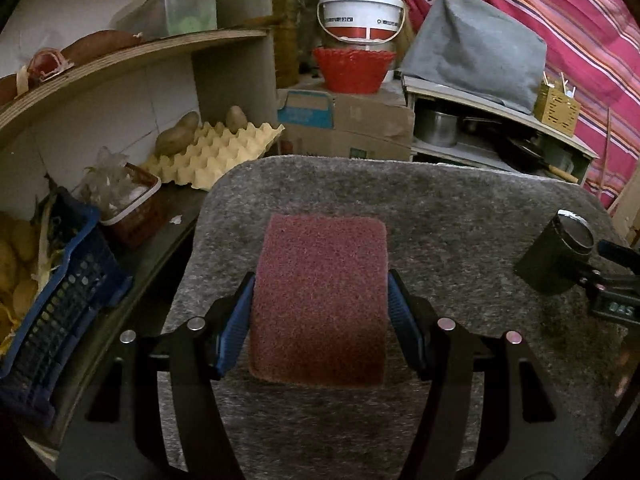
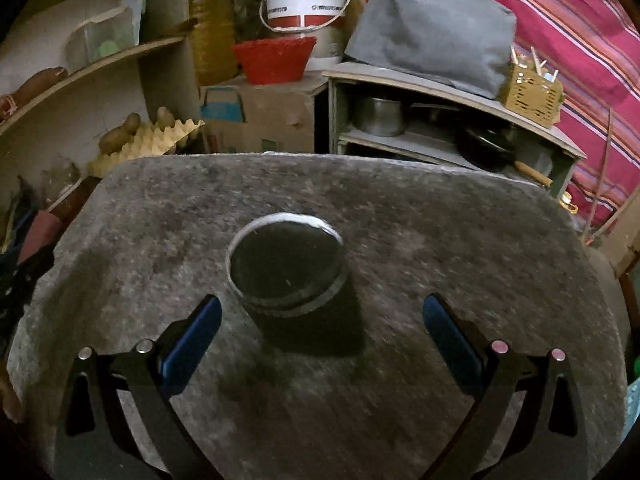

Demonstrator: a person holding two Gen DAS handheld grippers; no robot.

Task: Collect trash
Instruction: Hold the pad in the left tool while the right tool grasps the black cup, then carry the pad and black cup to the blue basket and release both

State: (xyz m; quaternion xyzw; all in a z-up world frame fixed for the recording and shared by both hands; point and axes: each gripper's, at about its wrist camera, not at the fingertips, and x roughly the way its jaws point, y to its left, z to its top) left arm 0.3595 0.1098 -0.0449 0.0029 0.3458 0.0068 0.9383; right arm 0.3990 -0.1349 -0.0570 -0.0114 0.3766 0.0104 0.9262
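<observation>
My left gripper (image 1: 321,278) is shut on a maroon scouring pad (image 1: 320,312), its blue pads pressing both long edges, over a grey felt mat (image 1: 440,208). A black cylindrical can (image 2: 286,264) with a silver rim stands upright on the same mat (image 2: 460,232). My right gripper (image 2: 322,300) is open, its blue fingers either side of the can's base and well apart from it. In the left wrist view the can (image 1: 556,256) shows at the right edge, with part of the right gripper beside it.
Left of the mat stand a blue crate (image 1: 68,300) of potatoes, a small brown basket (image 1: 132,208) and an egg tray (image 1: 216,152). Behind are a cardboard box (image 1: 348,128), a red basket (image 1: 352,68), a white bucket (image 1: 360,12) and a shelf of pots (image 2: 440,128).
</observation>
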